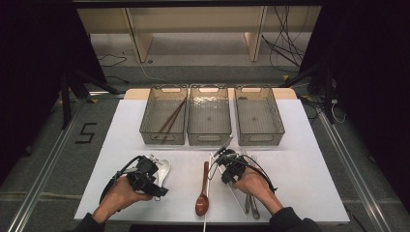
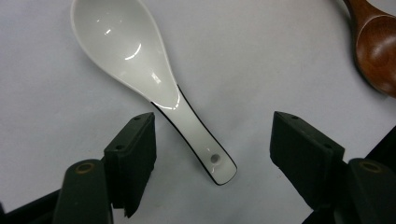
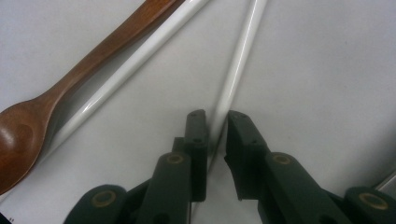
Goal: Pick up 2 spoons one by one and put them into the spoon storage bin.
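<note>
Two tongs: left tongs (image 2: 212,149) wide astride white spoon (image 2: 140,60), right tongs (image 3: 217,140) pinching chopstick (image 3: 238,65)

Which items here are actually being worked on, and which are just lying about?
In hand:
- left gripper, jaws open astride the white ceramic spoon
- right gripper, jaws closed on a white chopstick

Lying about:
- wooden spoon
- second white chopstick
- metal cutlery
- three bins, the left one holding brown chopsticks
</note>
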The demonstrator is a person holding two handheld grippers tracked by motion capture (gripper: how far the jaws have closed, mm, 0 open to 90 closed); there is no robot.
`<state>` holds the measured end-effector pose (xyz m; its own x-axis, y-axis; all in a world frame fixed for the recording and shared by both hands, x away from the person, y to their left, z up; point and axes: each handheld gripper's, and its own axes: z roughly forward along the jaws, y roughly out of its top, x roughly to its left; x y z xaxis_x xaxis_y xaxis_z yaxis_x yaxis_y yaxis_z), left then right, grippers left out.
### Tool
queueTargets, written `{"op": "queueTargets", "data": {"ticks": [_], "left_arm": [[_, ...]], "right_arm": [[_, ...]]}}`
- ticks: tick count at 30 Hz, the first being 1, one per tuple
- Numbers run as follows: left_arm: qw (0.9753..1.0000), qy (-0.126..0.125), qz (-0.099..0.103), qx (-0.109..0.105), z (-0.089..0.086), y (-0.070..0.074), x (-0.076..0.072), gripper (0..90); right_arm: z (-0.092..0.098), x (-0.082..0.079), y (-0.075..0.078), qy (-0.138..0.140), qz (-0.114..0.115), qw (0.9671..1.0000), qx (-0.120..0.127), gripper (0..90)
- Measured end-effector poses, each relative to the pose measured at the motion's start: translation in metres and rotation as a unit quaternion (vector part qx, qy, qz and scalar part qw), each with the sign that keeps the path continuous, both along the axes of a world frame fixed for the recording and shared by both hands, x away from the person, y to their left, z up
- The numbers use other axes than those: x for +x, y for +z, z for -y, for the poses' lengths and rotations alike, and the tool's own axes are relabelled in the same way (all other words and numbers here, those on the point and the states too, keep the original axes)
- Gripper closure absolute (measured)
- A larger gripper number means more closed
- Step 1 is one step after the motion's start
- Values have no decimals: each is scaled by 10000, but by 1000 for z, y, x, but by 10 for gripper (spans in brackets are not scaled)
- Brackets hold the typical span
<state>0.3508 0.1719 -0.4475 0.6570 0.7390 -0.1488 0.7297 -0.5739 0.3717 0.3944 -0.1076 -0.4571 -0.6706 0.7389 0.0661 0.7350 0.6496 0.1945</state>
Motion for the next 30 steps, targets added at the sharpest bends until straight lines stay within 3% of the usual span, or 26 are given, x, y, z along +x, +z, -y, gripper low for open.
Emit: {"op": "queueTargets", "data": {"ticks": [15,21,30], "left_arm": [[10000,-46,-12,-12,0,0,1,308],[10000,-46,-10,-18,0,0,1,308],[10000,-42,43,-68,-1,1,2,304]], "right_arm": [[-7,7,0,-129,28,9999,44,850],[-9,10,0,-80,18,9999,82,853],[-9,13,5,98,218,9997,86,856]]}}
